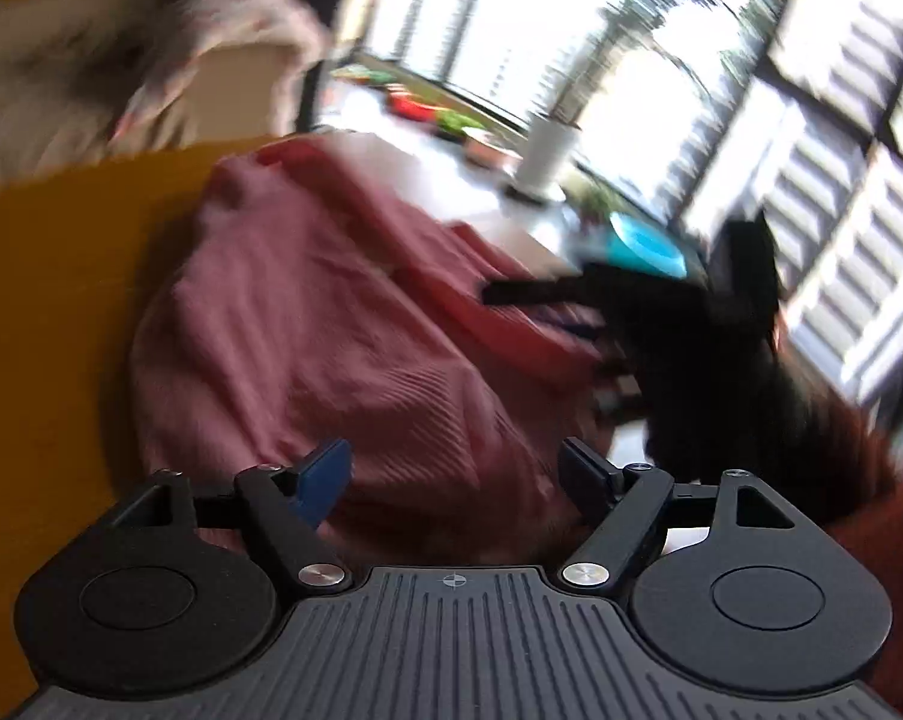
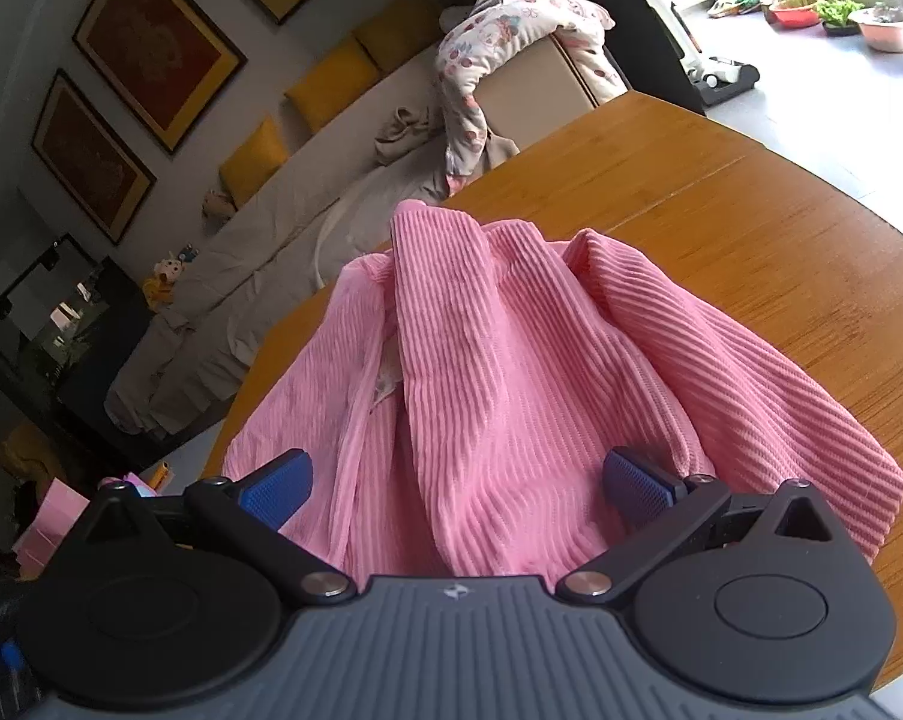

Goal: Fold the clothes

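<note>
Pink ribbed garment (image 2: 511,372) lies crumpled in a heap on the round wooden table (image 2: 751,228), bunched into tall ridges, one part pushed up in a peak toward the far edge, nothing flat or squared yet. So the fold looks barely begun: the step in hand reads as spreading or picking a hold on the cloth, not a fold proper. In the left wrist view the same garment (image 1: 307,330) shows darker and smeared by motion blur, with the other device as a black shape at its right side; whether that shape touches the cloth I cannot tell. Right hand-held gripper (image 2: 457,495) hangs just above the near edge of the heap, jaws wide apart, a ridge of fabric running up between the blue pads (image 2: 274,495) but not pinched. Left hand-held gripper (image 1: 457,480) is also spread, with cloth beneath its gap and nothing clamped; its blue pad (image 1: 325,480) looks clear of the fabric. Next move calls for finding a real edge, hem or shoulder, in this lump, closing on a single layer at each side, then lifting and pulling apart to flatten. Risk: grabbing a ridge takes several layers and keeps the bunching. A label patch (image 2: 388,381) shows in a crease, possibly marking the inside.
</note>
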Demonstrator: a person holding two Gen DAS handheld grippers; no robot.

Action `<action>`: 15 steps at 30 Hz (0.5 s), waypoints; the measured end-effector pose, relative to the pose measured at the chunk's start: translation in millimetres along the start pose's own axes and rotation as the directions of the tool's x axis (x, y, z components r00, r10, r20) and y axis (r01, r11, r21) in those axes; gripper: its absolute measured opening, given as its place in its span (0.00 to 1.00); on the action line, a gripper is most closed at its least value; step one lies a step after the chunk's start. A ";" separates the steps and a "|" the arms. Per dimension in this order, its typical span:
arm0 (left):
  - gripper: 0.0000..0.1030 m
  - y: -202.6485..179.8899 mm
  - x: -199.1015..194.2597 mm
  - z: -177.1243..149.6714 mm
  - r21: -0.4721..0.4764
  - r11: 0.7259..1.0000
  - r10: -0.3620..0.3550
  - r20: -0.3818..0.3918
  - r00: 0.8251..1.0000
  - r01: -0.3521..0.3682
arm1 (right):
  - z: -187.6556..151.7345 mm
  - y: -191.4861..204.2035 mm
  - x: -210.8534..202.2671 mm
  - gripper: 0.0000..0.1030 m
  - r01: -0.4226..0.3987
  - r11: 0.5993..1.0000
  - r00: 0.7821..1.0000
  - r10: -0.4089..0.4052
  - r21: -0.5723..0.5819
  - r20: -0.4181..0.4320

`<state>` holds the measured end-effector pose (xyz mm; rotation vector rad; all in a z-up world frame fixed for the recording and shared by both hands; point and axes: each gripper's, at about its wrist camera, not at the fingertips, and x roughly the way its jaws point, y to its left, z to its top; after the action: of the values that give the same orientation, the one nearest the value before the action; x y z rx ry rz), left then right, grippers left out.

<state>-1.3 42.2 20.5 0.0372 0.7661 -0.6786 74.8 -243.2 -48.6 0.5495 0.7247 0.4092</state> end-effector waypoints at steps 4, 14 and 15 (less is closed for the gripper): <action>0.94 -23.6 25.1 -2.8 0.147 0.987 0.066 -0.011 0.998 -0.063 | -0.2 0.2 0.1 1.00 0.001 1.000 1.000 -0.001 0.007 0.003; 0.14 8.0 45.0 9.6 0.235 0.945 0.220 0.051 0.974 -0.226 | -2.5 2.7 0.4 1.00 0.009 1.000 1.000 -0.010 0.010 0.025; 0.13 16.2 39.7 15.7 0.223 0.944 0.235 0.070 0.969 -0.245 | -2.9 3.9 0.8 1.00 0.014 1.000 1.000 -0.014 0.004 0.026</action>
<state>38.6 28.8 2.8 0.3229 0.6262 -0.5303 72.6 -238.8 -48.4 0.5525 0.7039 0.3868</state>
